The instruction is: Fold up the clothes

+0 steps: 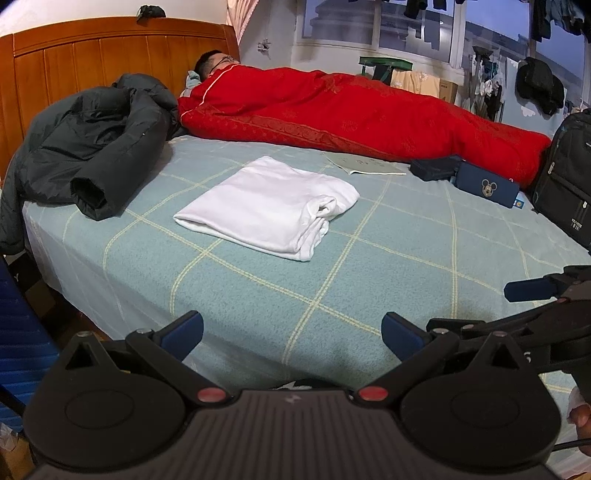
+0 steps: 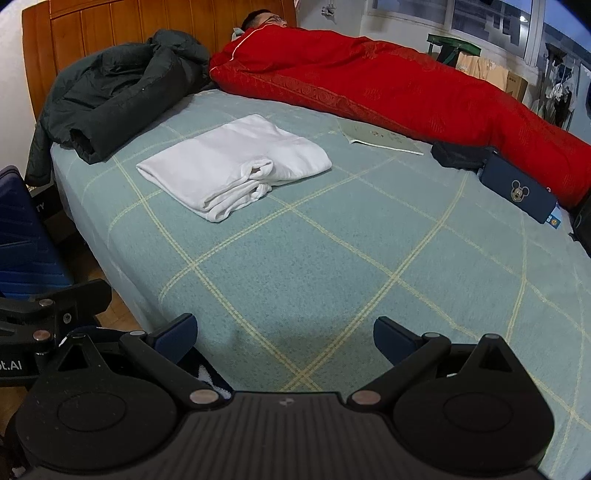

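Both the left gripper (image 1: 291, 332) and right gripper (image 2: 284, 334) are held wide apart, empty, well short of the folded white garment (image 1: 269, 206) on the bed (image 1: 369, 266).

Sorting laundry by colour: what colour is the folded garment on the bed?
White. The folded garment shows best in the right wrist view, lying on the green checked bedspread.

wooden headboard (image 1: 110, 48) against white wall, dusk-lit window (image 1: 413, 22) beyond.
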Motion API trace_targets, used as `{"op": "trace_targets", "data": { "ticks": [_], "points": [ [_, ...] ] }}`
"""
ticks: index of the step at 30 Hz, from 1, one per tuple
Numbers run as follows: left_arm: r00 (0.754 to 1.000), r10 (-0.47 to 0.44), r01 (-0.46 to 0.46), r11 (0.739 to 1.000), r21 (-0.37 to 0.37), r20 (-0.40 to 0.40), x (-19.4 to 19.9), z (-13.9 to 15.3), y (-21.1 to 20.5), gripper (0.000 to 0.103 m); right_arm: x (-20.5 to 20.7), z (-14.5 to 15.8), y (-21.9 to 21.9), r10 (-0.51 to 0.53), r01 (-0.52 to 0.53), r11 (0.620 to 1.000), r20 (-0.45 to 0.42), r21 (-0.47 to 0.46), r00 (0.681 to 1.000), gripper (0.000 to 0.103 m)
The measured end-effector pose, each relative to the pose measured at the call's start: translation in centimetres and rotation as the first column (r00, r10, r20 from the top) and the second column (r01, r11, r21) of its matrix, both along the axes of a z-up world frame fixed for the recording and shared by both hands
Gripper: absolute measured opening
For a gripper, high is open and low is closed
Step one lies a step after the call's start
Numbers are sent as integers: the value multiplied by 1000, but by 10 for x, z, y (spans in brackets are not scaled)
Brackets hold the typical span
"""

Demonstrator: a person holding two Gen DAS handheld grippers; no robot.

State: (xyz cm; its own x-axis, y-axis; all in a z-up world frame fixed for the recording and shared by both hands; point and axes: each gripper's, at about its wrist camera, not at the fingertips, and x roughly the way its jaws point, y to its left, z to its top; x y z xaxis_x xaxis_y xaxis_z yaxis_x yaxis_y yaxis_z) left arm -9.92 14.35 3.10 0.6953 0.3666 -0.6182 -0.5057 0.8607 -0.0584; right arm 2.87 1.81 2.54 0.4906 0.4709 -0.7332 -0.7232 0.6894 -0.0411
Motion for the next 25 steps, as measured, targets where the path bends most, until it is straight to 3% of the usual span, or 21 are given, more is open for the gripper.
{"op": "trace_targets", "data": {
  "ticks": [25],
  "points": [
    [1000, -7, 7, 1000, 2, 1, -1, 0, -3, 102, 0, 1, -4, -12, 12, 1000, -5, 20, 1000, 103]
  ]
}}
